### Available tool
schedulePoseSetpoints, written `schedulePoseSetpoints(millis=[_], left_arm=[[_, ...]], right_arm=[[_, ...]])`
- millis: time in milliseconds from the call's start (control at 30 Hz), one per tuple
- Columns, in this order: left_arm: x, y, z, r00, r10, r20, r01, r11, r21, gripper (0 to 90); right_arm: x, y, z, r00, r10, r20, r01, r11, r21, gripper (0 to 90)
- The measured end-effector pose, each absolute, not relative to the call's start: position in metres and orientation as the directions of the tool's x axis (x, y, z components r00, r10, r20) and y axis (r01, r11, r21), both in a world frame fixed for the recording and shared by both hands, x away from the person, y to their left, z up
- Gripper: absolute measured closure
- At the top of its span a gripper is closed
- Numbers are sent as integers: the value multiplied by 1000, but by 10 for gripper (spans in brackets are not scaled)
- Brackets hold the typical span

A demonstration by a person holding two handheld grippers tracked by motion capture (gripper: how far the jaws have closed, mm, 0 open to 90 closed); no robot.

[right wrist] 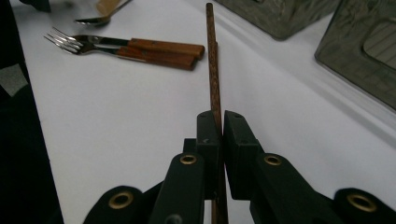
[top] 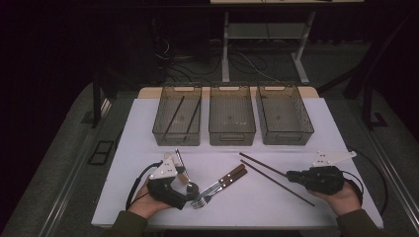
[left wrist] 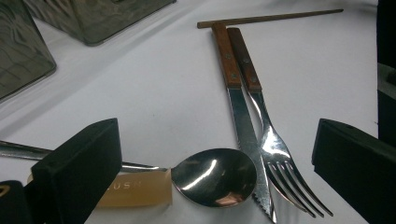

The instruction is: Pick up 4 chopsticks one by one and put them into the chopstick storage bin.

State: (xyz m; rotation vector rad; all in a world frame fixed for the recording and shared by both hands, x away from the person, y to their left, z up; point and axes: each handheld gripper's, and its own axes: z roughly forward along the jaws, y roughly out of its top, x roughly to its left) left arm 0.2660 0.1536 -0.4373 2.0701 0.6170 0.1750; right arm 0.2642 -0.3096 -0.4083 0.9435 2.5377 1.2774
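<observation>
Chopstick [right wrist: 214,74] in level right gripper [right wrist: 218,128]

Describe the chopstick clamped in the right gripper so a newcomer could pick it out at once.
Start at the white table and its row of three clear bins. In front of the right-hand bin lie two dark brown chopsticks, slanting toward the person's right hand. The held chopstick is the farther one, its end pinched between the shut jaws of the right gripper; the other chopstick lies free, nearer the person.
</observation>
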Motion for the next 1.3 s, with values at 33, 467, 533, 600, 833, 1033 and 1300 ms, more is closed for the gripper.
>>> schedulePoseSetpoints(millis=[33, 467, 533, 600, 833, 1033, 1300], left_arm=[[266, 154, -437, 863, 492, -114, 357, -436, 826, 6], [267, 155, -438, 858, 504, -105, 350, -423, 836, 0], [267, 156, -438, 857, 505, -101, 349, -426, 835, 0], [267, 156, -438, 857, 506, -97, 348, -430, 833, 0], [266, 157, -438, 862, 499, -89, 341, -441, 830, 0], [266, 157, -438, 867, 492, -76, 329, -453, 829, 0], [266, 157, -438, 868, 491, -76, 329, -453, 828, 0]], right_arm=[[265, -309, -407, -795, 590, 144, 464, 439, 769, 848], [281, -293, -389, -794, 587, 159, 461, 411, 787, 848], [284, -290, -387, -796, 585, 156, 456, 408, 791, 849], [287, -286, -384, -796, 586, 155, 453, 406, 794, 848], [299, -273, -375, -791, 590, 163, 453, 384, 805, 848], [308, -258, -370, -791, 589, 164, 453, 384, 805, 848], [321, -242, -363, -784, 595, 175, 461, 371, 806, 849]])
